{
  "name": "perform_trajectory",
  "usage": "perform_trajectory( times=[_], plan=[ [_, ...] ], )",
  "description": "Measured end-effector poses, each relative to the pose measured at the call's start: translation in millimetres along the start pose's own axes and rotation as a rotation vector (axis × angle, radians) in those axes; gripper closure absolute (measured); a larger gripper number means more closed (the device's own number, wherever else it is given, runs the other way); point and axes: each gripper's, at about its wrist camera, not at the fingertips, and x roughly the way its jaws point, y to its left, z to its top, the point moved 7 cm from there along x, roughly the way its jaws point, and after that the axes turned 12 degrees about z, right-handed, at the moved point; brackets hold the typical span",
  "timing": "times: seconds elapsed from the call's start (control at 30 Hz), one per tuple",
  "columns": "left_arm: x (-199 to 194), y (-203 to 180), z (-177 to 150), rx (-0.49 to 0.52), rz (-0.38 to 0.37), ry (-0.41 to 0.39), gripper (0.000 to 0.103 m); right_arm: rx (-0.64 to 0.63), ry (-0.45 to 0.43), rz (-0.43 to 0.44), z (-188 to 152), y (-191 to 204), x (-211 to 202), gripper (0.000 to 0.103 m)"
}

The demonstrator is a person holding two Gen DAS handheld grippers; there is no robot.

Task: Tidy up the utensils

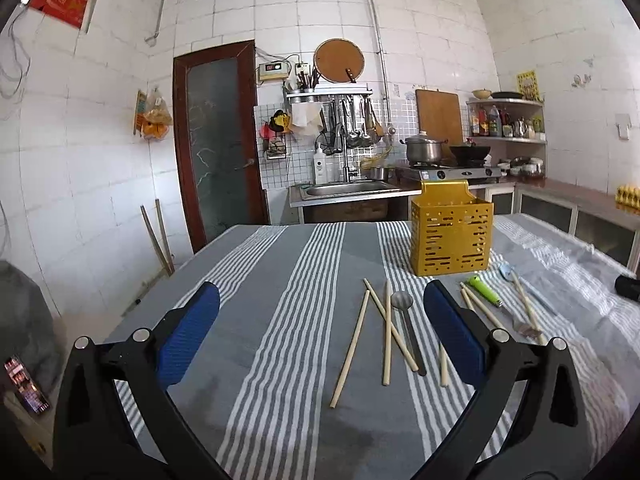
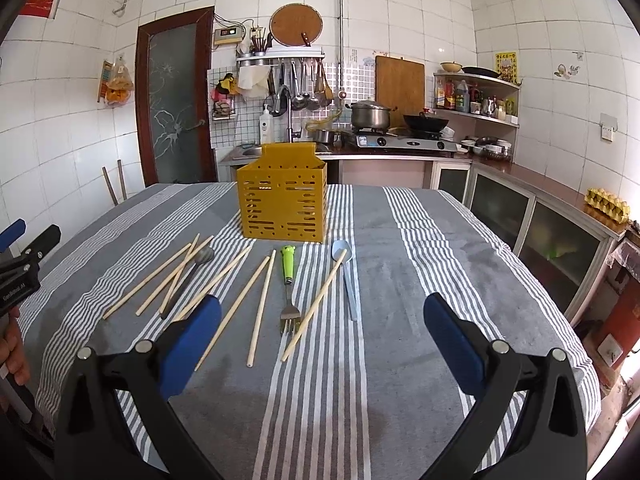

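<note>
Yellow perforated plastic utensil basket (image 1: 451, 232) sits at about 1 o'clock in your left wrist view, upright on the grey and white striped tablecloth (image 1: 280, 280). Your left gripper (image 1: 322, 334) hangs over the cloth with its blue-padded fingers (image 1: 188, 340) spread wide, nothing between them. Three pale wooden chopsticks (image 1: 387, 332) lie between the fingers near 12 o'clock, two of them crossing, and a dark-handled metal spoon (image 1: 404, 308) lies right beside them, bowl pointing away from you. Past the right finger, around 2 o'clock, you've got more chopsticks, a fork with a lime green handle (image 1: 485, 290) and a light blue plastic spoon (image 1: 506, 272), partly hidden by the finger.

Over to your right wrist view: same basket (image 2: 282, 208) now at 11 o'clock, standing on the cloth (image 2: 400, 280), apart from all the loose stuff. Your right gripper (image 2: 322, 338) is also wide open and holding nothing. The green-handled fork (image 2: 289, 284) lies at 12 o'clock, tines toward you, with a chopstick crossing by its tines and running up onto the blue spoon (image 2: 347, 276) just to its right. Two chopsticks (image 2: 262, 304) lie left of the fork. The metal spoon (image 2: 192, 276) and a crossed bunch of chopsticks sit at 10 o'clock. Your left gripper (image 2: 24, 264) pokes in at 9 o'clock.
</note>
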Motion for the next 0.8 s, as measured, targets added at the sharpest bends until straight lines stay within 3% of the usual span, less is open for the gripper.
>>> perform_trajectory(
  times=[0.8],
  plan=[
    [8.5, 0.2, 2.1, 0.004, 0.005, 0.008, 0.005, -0.003, 0.001, -0.032, 6.9, -5.6, -2.1, 0.004]
  ],
)
